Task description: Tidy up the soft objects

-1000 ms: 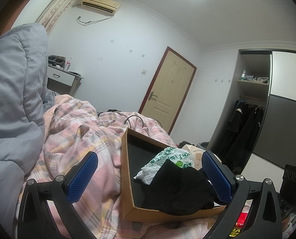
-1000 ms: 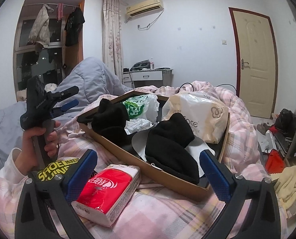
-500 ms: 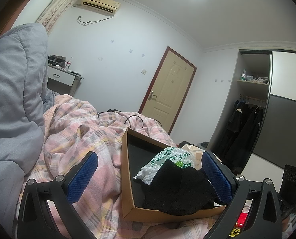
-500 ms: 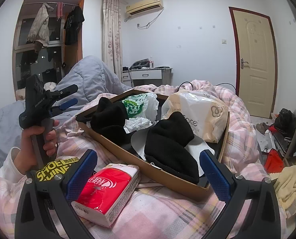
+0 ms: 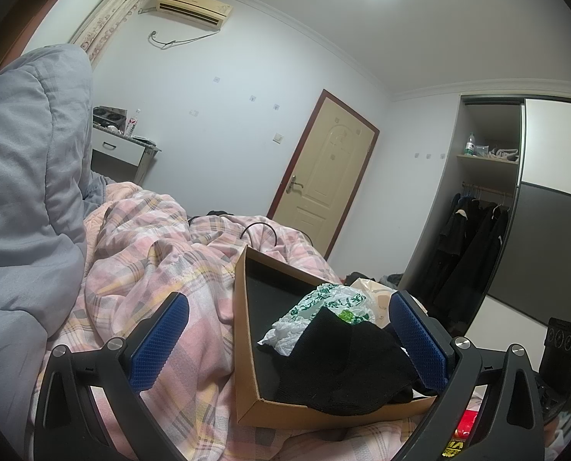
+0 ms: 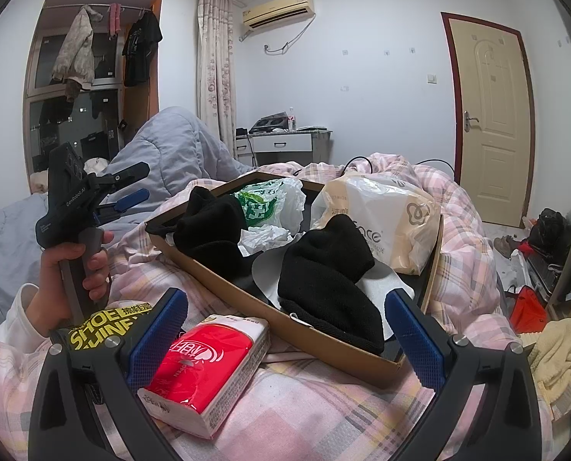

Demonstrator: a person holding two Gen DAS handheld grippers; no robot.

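Your right claw (image 6: 285, 330) gapes wide and holds nothing, hovering over the red tissue pack (image 6: 204, 368), which lies on the bed (image 6: 324, 415) with its long axis running away toward the cardboard box (image 6: 324, 342). Your left claw (image 5: 289, 330) is likewise spread wide and empty.

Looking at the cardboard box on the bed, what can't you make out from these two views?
- Floor of the brown cardboard box: right wrist view, covered by black knit hats and plastic bags.
- Beige tissue bag: left wrist view, mostly behind the green-printed white bag.
- Red tissue pack: small print unreadable.
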